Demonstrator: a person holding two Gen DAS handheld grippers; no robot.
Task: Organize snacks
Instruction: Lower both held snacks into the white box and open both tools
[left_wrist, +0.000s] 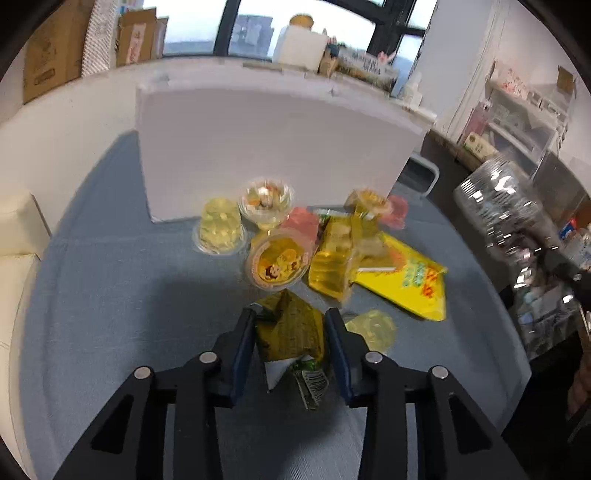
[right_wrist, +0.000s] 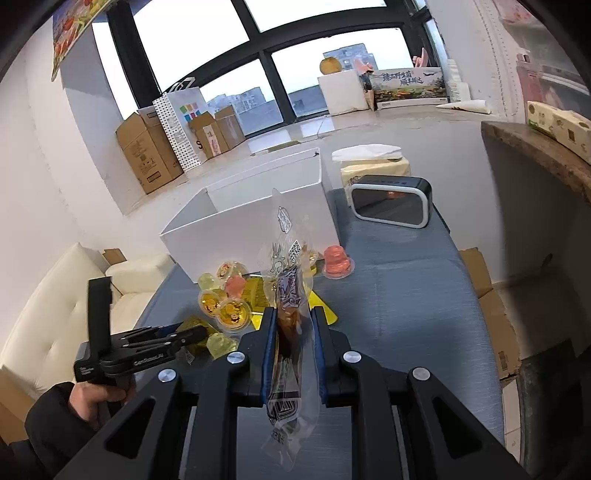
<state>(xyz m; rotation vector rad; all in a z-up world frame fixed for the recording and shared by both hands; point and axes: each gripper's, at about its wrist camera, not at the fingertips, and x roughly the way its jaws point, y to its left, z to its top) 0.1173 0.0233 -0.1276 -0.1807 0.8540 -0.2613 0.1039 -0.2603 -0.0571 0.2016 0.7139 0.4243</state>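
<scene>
My left tongs (left_wrist: 290, 325) point steeply down at the blue worktop (left_wrist: 122, 280), and their blue pads sit against both sides of a crumpled olive-green snack packet (left_wrist: 291, 332), so I read them as gripping it. The packet's lower end, with a barcode, hangs toward me between the arms. From the right wrist view I see the left tongs (right_wrist: 192, 334) side-on near the worktop's left edge, with the person's hand (right_wrist: 94, 400) and dark sleeve wrapped round the grip below.

My right tongs (right_wrist: 293, 325) are tilted downward less steeply and are clamped on a long clear sausage packet (right_wrist: 290, 306), which stands up between the pads with its top in front of the white box (right_wrist: 221, 236).

Counting the snack pile from the left wrist view, left to right: one pale yellow jelly cup (left_wrist: 219, 229) turned upside down, two jelly cups with printed lids (left_wrist: 266, 201), one pink jelly cup (left_wrist: 301, 223), one gold wrapped bar (left_wrist: 332, 262), a further lidded cup (left_wrist: 369, 201) and pink cup (left_wrist: 397, 210) behind it, one pale jelly cup (left_wrist: 373, 328) just right of the tongs, and one flat yellow bag (left_wrist: 410, 280). All lie on the worktop in front of the white box (left_wrist: 273, 147). Blur may hide others.

At the far right of the worktop stands one black speaker (right_wrist: 389, 203).
</scene>
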